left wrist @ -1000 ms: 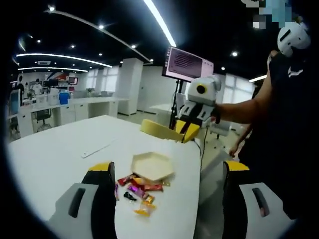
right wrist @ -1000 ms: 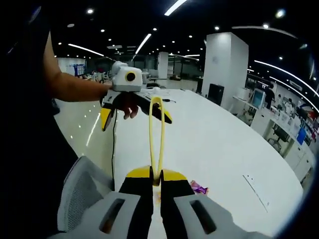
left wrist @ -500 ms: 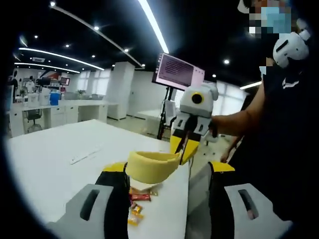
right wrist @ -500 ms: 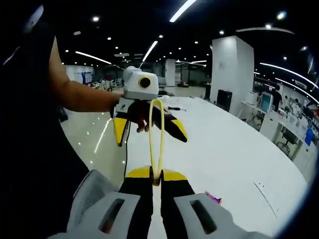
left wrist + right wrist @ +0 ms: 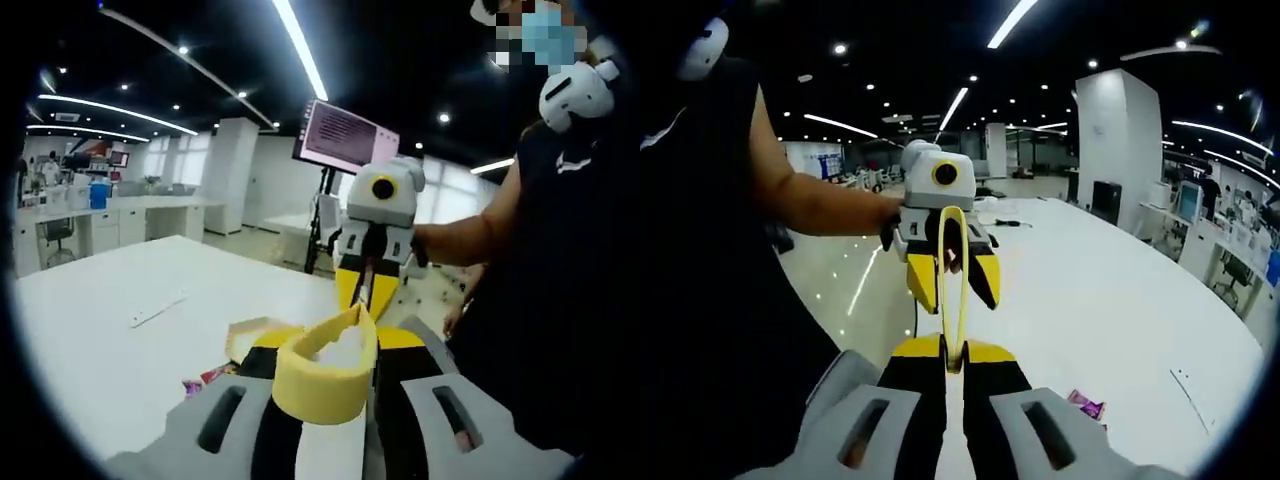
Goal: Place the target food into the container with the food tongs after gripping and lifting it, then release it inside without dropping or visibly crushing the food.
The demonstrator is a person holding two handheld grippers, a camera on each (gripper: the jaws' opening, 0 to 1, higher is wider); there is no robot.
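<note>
Yellow food tongs (image 5: 953, 280) stick out from my right gripper (image 5: 953, 352), which is shut on their two tips. Their looped end (image 5: 322, 378) lies between the jaws of my left gripper (image 5: 336, 345), which have come in against it on both sides. In the left gripper view the right gripper (image 5: 367, 290) faces me just past the loop; in the right gripper view the left gripper (image 5: 953, 295) straddles the tongs. A pale hexagonal container (image 5: 248, 335) sits on the white table (image 5: 110, 330), half hidden behind the left jaw. Wrapped candies (image 5: 203, 379) lie beside it.
A purple candy wrapper (image 5: 1087, 405) lies on the table (image 5: 1090, 300) to the right of my right jaws. A thin flat strip (image 5: 155, 308) rests farther out. The person (image 5: 560, 300) holding both grippers stands at the table's edge. A monitor on a stand (image 5: 345, 135) rises behind.
The two grippers have come together. My left jaws have narrowed from wide apart onto the tongs' loop, which now sits between them. My right gripper stays shut on the tongs.
</note>
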